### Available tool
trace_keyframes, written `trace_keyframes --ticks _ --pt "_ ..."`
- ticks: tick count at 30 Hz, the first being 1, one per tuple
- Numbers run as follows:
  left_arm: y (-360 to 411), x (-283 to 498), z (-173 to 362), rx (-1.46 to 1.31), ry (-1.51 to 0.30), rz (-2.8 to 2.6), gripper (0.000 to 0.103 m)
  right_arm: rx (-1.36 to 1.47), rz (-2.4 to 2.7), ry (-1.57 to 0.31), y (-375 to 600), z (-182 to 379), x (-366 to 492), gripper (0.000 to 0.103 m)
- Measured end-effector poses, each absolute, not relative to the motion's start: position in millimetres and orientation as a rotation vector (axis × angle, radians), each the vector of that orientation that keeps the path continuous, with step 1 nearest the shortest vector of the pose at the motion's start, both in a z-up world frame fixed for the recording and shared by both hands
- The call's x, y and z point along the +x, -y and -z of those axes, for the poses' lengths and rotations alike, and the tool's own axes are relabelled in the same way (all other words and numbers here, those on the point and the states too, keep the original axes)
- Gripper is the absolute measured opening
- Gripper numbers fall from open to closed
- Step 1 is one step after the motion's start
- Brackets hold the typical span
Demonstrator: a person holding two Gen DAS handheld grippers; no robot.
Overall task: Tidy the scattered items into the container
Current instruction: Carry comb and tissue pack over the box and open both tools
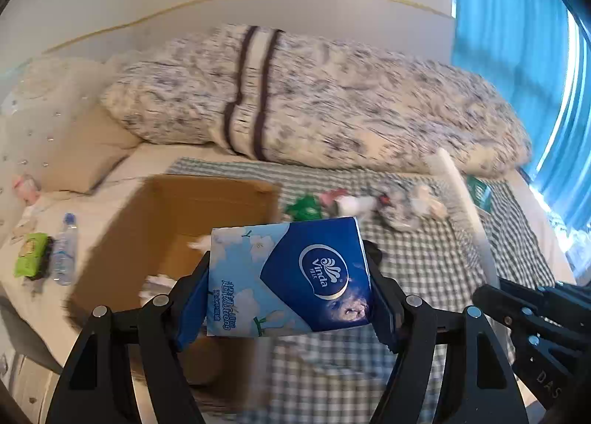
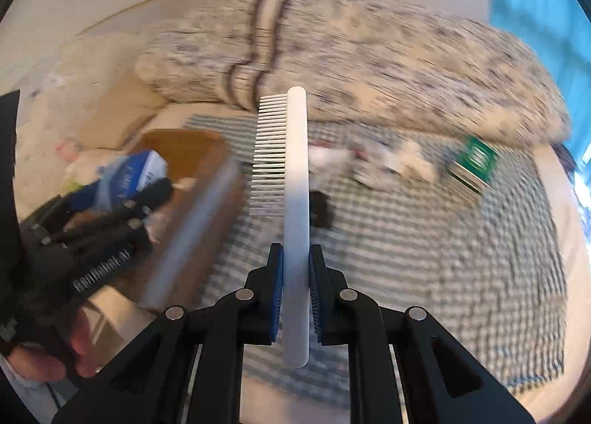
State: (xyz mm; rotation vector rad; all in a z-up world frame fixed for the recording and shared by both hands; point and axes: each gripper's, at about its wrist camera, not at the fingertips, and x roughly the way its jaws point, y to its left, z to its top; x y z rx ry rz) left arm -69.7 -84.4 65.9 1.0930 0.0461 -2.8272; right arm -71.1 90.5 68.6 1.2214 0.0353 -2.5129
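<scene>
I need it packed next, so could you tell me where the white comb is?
The white comb is clamped upright in the right gripper, above the checked blanket, right of the cardboard box.

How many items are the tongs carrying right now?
2: a tissue pack clamped in the left tongs beside the box, and a white comb in the right tongs over the checked cloth.

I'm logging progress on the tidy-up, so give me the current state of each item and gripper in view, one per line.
left gripper: shut on the tissue pack
tissue pack: held in the air near the cardboard box
right gripper: shut on the comb
comb: held upright, teeth facing left
cardboard box: open on the bed
water bottle: lying on the bed, outside the box
green packet: lying beside the bottle
</scene>
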Motion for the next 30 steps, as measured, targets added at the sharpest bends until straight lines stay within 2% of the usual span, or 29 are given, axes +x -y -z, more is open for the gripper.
trace_keyframes --ticks 7,16,18,20,21,24,30 --pt "170.6 -51.6 -49.9 1.095 -0.104 2.696 0.075 1.191 2.319 -0.052 15.1 -65.5 -83.7 0.013" --pt "223.9 -76.7 9.3 1.229 -0.179 2.593 0.075 1.355 2.161 -0.041 94.1 -10.0 -145.0 0.013" --pt "224.3 -81.4 19.7 1.262 -0.191 2.579 0.077 1.387 2.148 -0.028 100.4 1.4 -157.5 0.013" --pt "225.8 -88.4 33.1 1.344 -0.207 2.549 0.088 1.377 2.147 0.002 100.5 6.5 -164.5 0.013" --pt "225.6 -90.5 36.5 1.367 -0.211 2.539 0.089 1.371 2.143 0.012 100.8 7.2 -167.0 0.016" --pt "220.4 -92.5 37.3 1.364 -0.196 2.535 0.090 1.335 2.147 0.057 95.0 2.9 -169.9 0.040" --pt "209.2 -90.7 19.0 1.312 -0.204 2.559 0.090 1.290 2.200 0.107 63.4 -14.3 -167.7 0.040"
